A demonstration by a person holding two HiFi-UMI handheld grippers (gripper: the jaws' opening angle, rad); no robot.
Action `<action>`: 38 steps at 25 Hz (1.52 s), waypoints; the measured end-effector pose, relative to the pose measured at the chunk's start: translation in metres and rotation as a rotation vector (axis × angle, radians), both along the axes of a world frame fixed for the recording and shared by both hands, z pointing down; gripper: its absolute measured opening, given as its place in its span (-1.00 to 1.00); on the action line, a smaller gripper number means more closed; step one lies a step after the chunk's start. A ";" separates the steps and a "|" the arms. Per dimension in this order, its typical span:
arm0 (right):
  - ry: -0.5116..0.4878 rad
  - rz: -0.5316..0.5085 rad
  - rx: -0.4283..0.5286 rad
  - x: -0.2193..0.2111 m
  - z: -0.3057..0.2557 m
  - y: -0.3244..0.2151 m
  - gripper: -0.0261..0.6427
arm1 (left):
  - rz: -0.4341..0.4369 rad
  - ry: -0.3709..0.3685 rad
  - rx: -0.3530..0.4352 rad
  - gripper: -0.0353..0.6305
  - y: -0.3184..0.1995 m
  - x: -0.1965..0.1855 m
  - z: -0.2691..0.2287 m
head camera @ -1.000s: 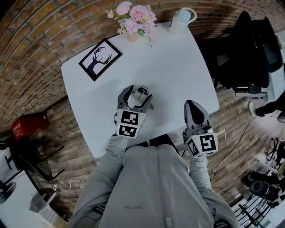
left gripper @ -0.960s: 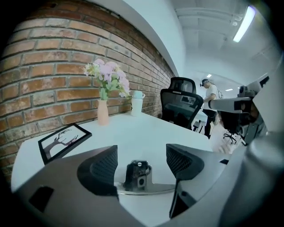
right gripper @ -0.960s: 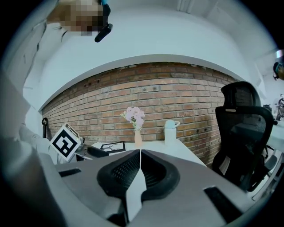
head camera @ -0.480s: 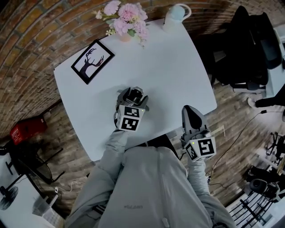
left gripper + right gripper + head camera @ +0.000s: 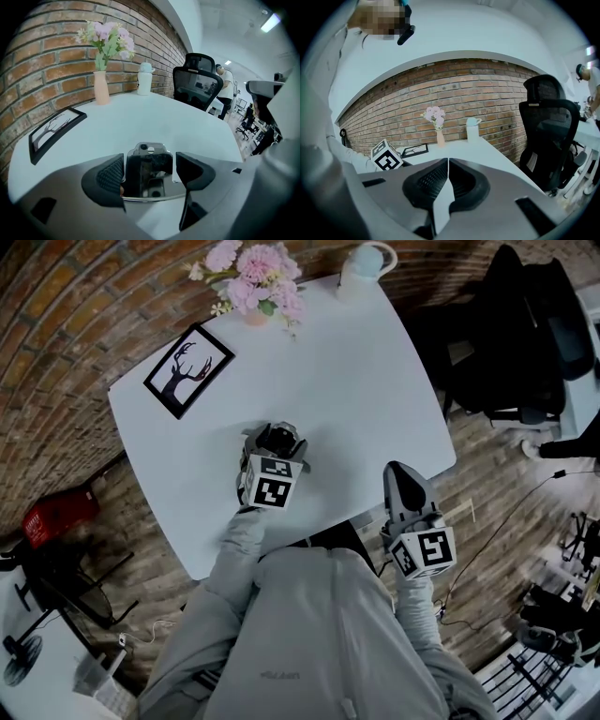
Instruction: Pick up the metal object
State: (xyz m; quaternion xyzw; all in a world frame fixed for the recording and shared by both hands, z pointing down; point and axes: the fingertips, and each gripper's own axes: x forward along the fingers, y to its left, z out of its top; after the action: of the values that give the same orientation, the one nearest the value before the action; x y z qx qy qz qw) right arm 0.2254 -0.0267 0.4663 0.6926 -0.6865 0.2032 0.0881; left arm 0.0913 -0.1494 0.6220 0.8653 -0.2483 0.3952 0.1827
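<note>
The shiny metal object (image 5: 149, 172) sits between the pads of my left gripper (image 5: 149, 174), whose jaws are shut on it over the white table (image 5: 356, 381). In the head view the left gripper (image 5: 277, 434) is near the table's middle, slightly toward the front, with the metal object (image 5: 280, 439) dark between its fingers. I cannot tell whether the object rests on the tabletop or hangs just above it. My right gripper (image 5: 400, 474) is shut on nothing, off the table's front right edge; in its own view the right gripper (image 5: 446, 183) shows its pads pressed together.
A framed deer picture (image 5: 187, 370) lies at the table's back left. A vase of pink flowers (image 5: 248, 287) and a white jug (image 5: 361, 263) stand along the brick wall. A black office chair (image 5: 525, 334) stands to the right, and a red box (image 5: 56, 512) is on the floor at left.
The left gripper's jaws, open wide around the metal object a second ago, have shut on it. The right gripper has stayed where it was.
</note>
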 end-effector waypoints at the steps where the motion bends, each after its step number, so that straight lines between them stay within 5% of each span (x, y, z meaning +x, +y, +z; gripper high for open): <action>1: -0.001 0.000 0.001 0.000 0.000 -0.001 -0.85 | 0.003 -0.009 -0.007 0.14 0.001 0.000 0.002; 22: -0.008 0.033 0.016 0.002 -0.005 -0.002 -0.85 | 0.042 -0.086 0.029 0.03 0.001 -0.003 0.009; 38: -0.002 0.030 0.033 0.006 -0.011 0.001 -0.85 | 0.018 -0.042 0.062 0.02 -0.003 -0.005 -0.009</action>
State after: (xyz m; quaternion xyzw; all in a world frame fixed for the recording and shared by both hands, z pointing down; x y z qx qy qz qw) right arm 0.2310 -0.0258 0.4549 0.7040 -0.6793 0.1937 0.0729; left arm 0.0863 -0.1528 0.6132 0.8643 -0.2565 0.4070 0.1470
